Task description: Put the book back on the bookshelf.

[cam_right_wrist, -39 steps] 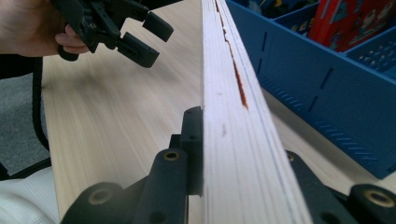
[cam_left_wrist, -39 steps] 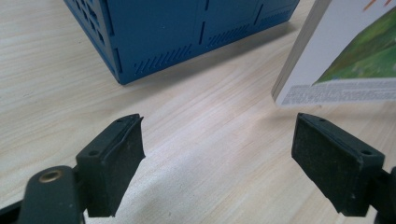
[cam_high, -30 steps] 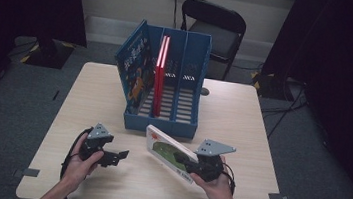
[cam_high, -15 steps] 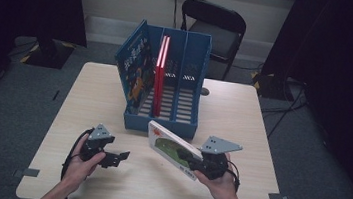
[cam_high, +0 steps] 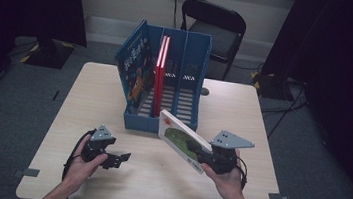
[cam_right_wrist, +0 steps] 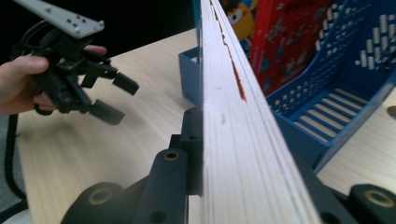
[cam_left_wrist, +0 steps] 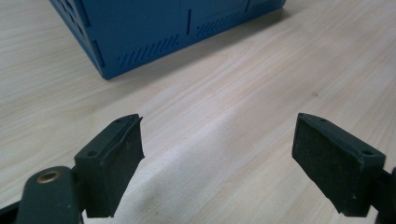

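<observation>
High view. Blue file rack [cam_high: 168,91] standing on the pale wooden table [cam_high: 89,99], toward the far half. Blue picture book [cam_high: 135,69] leaning in the rack's left compartment, tilted outward; red book [cam_high: 160,72] upright in the next compartment; two right-hand compartments of the rack showing bare slats. Right gripper [cam_high: 198,155] just in front of the rack's near right corner, clamped on a white-covered book [cam_high: 180,139] with a green picture and a red mark on its cover. Book held clear of the table, tilted, upper corner just beside the rack's front wall. Left gripper [cam_high: 120,159] well in front of the rack's near left corner, low over the table, jaws spread, nothing between them. Black chair [cam_high: 214,28] behind the rack, beyond the table edge.

Left gripper view. Jaws wide apart, bare wood grain between them. Rack's front corner [cam_left_wrist: 140,42] ahead, upper left, apart from both jaws.

Right gripper view. White-covered book [cam_right_wrist: 233,140] seen edge-on, pages running straight up between the jaws; both pads pressed against its sides. Rack [cam_right_wrist: 336,102] ahead and to the right of the book, red book [cam_right_wrist: 289,42] standing inside. Left gripper [cam_right_wrist: 112,100] left of the rack, jaws open, in a hand [cam_right_wrist: 23,81].
</observation>
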A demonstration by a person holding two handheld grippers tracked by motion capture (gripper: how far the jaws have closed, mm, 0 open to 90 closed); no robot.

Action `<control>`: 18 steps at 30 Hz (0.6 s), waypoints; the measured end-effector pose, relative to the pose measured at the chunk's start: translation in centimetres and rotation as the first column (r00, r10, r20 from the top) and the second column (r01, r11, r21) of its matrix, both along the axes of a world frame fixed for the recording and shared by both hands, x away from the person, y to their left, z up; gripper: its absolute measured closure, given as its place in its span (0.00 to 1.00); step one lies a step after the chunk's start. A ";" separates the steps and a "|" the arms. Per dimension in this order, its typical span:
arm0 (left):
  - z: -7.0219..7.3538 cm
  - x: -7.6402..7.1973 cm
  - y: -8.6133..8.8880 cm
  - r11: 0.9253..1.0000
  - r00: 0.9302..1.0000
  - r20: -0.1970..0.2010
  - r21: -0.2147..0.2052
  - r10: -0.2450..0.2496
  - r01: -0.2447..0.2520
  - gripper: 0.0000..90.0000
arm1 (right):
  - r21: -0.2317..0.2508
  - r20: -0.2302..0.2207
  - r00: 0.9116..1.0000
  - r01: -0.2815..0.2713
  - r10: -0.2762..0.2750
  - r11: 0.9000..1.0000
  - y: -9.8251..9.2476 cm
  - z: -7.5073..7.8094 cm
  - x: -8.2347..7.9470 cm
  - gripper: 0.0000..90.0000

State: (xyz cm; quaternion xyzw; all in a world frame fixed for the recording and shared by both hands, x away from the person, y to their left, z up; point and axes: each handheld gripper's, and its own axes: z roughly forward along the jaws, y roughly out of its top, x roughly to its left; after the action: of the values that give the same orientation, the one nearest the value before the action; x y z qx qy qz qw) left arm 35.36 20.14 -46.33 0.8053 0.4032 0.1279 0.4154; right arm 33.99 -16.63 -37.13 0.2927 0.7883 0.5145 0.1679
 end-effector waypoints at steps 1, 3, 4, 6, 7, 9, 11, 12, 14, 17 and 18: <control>0.0 0.0 0.0 1.000 1.000 -0.003 0.002 -0.001 0.001 0.18 | 0.001 0.003 1.000 0.008 -0.008 1.000 -0.1 0.1 0.1 0.85; -0.1 0.0 -0.1 1.000 1.000 -0.005 0.001 0.001 -0.001 0.18 | 0.004 0.004 1.000 0.027 -0.027 1.000 -0.3 0.2 0.2 0.85; -0.1 0.0 -0.1 1.000 1.000 -0.006 0.006 0.002 -0.002 0.18 | 0.005 0.002 0.999 0.034 -0.034 0.999 -0.4 0.2 0.4 0.85; -0.1 0.0 -0.1 1.000 1.000 -0.002 0.019 0.005 -0.005 0.18 | 0.010 -0.008 0.999 0.045 -0.045 0.999 -0.6 0.2 0.7 0.85; -0.1 0.0 -0.1 1.000 1.000 -0.005 0.017 0.007 -0.007 0.18 | 0.010 -0.011 0.999 0.047 -0.047 0.999 -0.6 0.2 0.8 0.85; -0.1 0.0 -0.1 1.000 1.000 -0.002 0.020 0.006 -0.006 0.18 | 0.004 -0.010 0.998 0.063 -0.063 0.998 -0.6 0.2 1.1 0.85; -0.2 0.0 -0.3 1.000 1.000 -0.003 0.016 0.008 -0.008 0.18 | 0.009 -0.011 0.997 0.080 -0.080 0.997 -0.7 0.3 1.3 0.85; -0.2 0.0 -0.3 1.000 1.000 -0.003 0.016 0.008 -0.008 0.18 | 0.005 -0.012 0.996 0.084 -0.084 0.996 -0.7 0.4 1.4 0.85; -0.2 0.0 -0.3 1.000 1.000 -0.002 0.016 0.007 -0.007 0.18 | 0.002 -0.009 0.995 0.100 -0.100 0.995 -0.8 0.6 1.6 0.85; -0.2 0.0 -0.3 1.000 1.000 0.004 0.020 0.012 -0.012 0.18 | 0.014 -0.013 0.993 0.122 -0.121 0.992 -0.9 0.8 2.0 0.85; -0.1 0.0 -0.3 1.000 1.000 0.004 0.022 0.011 -0.011 0.18 | 0.015 -0.016 0.991 0.132 -0.131 0.991 -0.9 0.8 2.1 0.85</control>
State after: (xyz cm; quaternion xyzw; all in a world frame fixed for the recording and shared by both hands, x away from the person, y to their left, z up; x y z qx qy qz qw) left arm 35.32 19.83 -46.48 0.8072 0.4054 0.1362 0.4068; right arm 36.11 -17.54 -36.33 0.3490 0.7645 0.5064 0.1934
